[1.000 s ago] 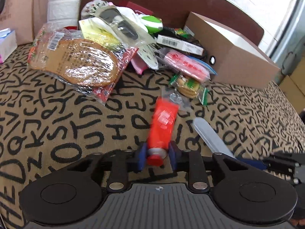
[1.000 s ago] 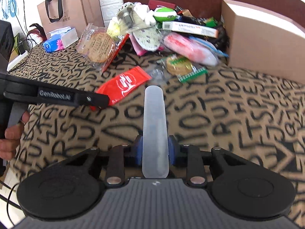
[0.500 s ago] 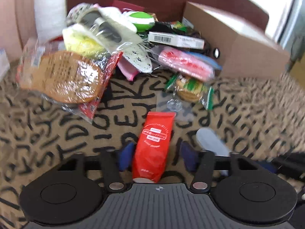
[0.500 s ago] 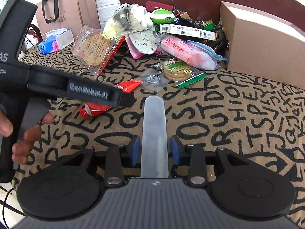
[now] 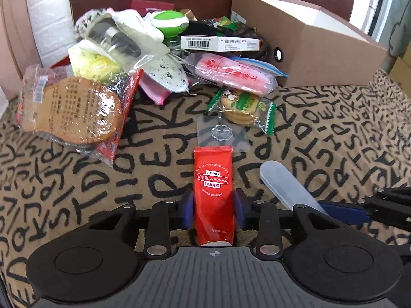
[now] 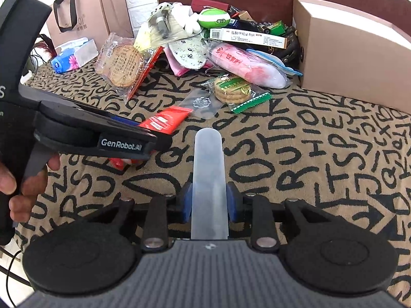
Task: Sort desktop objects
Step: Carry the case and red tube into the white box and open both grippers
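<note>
A red hand cream tube [image 5: 213,179] lies on the letter-print cloth, label up, its cap end toward the camera. My left gripper [image 5: 213,205] is closing on it; both blue pads touch the tube's sides. In the right wrist view the left gripper [image 6: 143,133] reaches in from the left, a hand on its grip, over the red tube [image 6: 164,120]. My right gripper [image 6: 209,200] is closing on a translucent oblong case [image 6: 209,179] that sticks out ahead between the pads. The case [image 5: 285,187] and a right finger [image 5: 359,210] also show in the left wrist view.
A pile of packets fills the back: a large cracker pack [image 5: 74,110], a green biscuit pack [image 5: 241,107], a pink pack [image 5: 236,74], a white medicine box [image 5: 221,43]. A brown cardboard box [image 5: 321,51] stands at the right. A clear hook packet [image 5: 222,131] lies just beyond the tube. A paper bag [image 6: 84,12] stands far left.
The left gripper let its jaws wide, slid forward along the red tube, then closed on its body. The right gripper eased slightly and closed again on the case without moving.
</note>
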